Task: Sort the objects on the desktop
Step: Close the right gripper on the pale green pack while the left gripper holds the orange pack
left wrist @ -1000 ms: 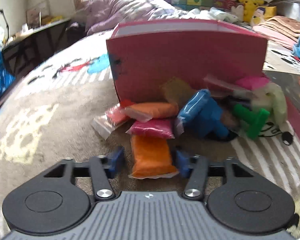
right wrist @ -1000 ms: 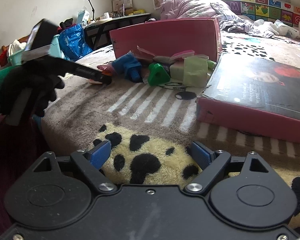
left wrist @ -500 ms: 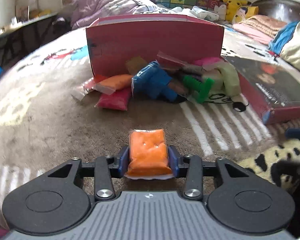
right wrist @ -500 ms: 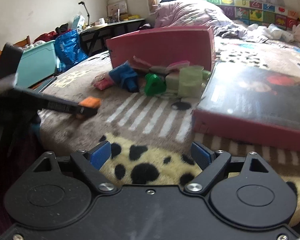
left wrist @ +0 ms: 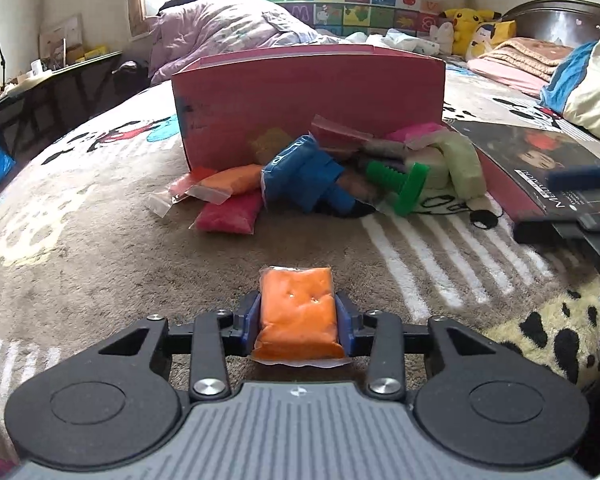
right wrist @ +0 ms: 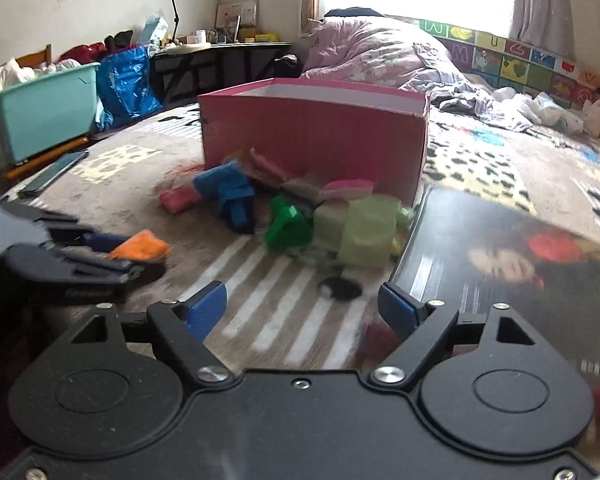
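Pink box [left wrist: 308,100] stands open-topped on the patterned blanket [left wrist: 80,248]; inside wall shows white, contents not visible. Box lid [right wrist: 512,256] lies flat just right of it, dark printed face up. Loose pile against the box front: blue packet [left wrist: 300,178], pale green packet [left wrist: 460,164], green screw toy [left wrist: 404,184], red packet [left wrist: 228,216]. Left gripper [left wrist: 298,314] pinches the orange packet [left wrist: 296,312] between both pads, well short of the pile. Right gripper [right wrist: 300,306] fingers spread wide, holding nothing.

Left claw [left wrist: 298,314] closed on orange packet [left wrist: 297,314], pulled it back from pile; right claw [right wrist: 302,310] swung toward pink box [right wrist: 314,132].
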